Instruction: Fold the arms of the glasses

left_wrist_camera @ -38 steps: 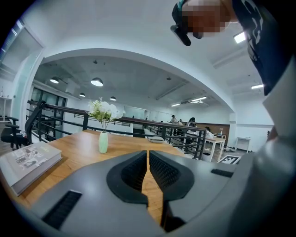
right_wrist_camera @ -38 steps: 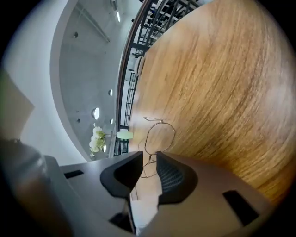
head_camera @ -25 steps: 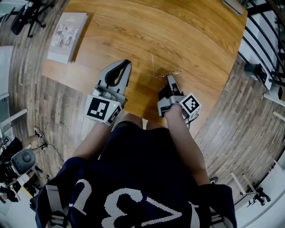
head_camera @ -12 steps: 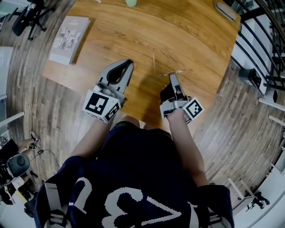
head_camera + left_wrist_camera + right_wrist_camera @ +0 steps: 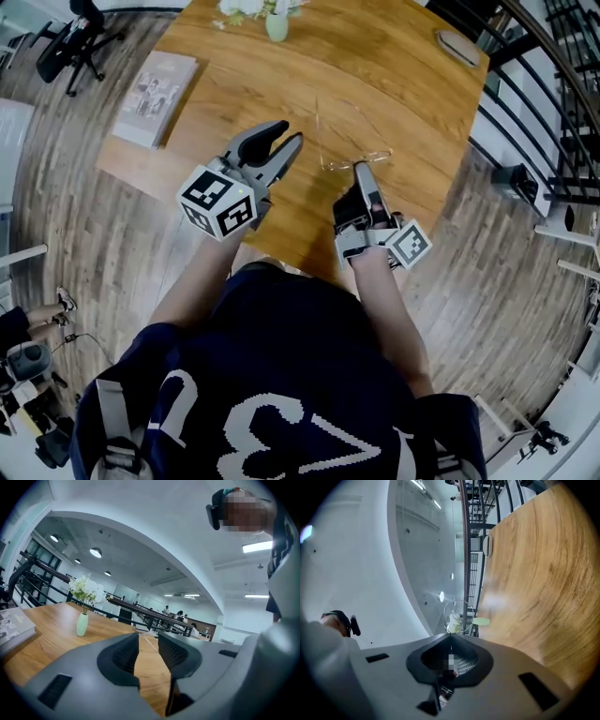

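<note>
Right gripper view: right claw (image 5: 451, 636) is seen closed, tips pinched on the thin wire glasses (image 5: 457, 617); one lens ring sticks out just past the tips. Head view: the glasses are held over the wooden table (image 5: 403, 84). The frame is so thin that the arms' position can't be made out. Left claw (image 5: 292, 132) jaws have just been opening: a clear gap is seen, nothing gripped, just left of the glasses. Vase (image 5: 276, 26) holds white flowers, partly cut off at the top edge.
</note>
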The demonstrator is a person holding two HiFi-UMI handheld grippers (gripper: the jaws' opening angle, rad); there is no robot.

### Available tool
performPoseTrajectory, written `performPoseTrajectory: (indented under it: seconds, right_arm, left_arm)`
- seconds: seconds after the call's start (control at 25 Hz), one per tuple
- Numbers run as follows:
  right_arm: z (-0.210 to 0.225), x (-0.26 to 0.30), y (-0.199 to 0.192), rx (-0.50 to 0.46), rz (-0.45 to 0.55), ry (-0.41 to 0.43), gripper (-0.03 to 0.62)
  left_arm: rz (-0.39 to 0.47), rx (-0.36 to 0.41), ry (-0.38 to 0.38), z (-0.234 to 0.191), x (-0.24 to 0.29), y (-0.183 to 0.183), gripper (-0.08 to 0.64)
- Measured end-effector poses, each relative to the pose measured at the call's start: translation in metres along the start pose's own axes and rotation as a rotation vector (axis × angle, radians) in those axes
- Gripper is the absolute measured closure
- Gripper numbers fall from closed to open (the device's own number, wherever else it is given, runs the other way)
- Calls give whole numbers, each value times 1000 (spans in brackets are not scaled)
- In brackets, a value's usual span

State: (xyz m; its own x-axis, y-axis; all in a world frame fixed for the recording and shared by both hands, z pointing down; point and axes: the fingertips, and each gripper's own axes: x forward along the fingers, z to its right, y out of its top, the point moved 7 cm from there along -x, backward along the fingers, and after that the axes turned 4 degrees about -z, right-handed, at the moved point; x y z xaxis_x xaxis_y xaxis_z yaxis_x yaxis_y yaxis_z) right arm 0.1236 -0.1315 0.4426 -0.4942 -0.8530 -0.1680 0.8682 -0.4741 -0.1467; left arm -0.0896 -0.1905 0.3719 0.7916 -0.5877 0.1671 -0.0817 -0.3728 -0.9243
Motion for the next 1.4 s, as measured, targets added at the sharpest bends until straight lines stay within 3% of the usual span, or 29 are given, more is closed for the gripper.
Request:
performPoseTrajectory:
  seconds: [0.32,0.52,1.0,1.4]
  right_arm:
    - [-20,-6,-2,-17,-13,37,565]
    - [-24,-7,-3,-30,-15,34,565]
    - [-23,-12,-6,-22,-33,-3,565]
    - [-21,-9,-15,-7,-90,-18,565]
  left_arm:
    - [-61,-132,-129,9,22,-5,434]
    - [-93,-169,-226,22,32,-10,497]
    - [-119,-222,-325,28,36,-10,525]
    - [-302,-237,-500,40,50,-28,529]
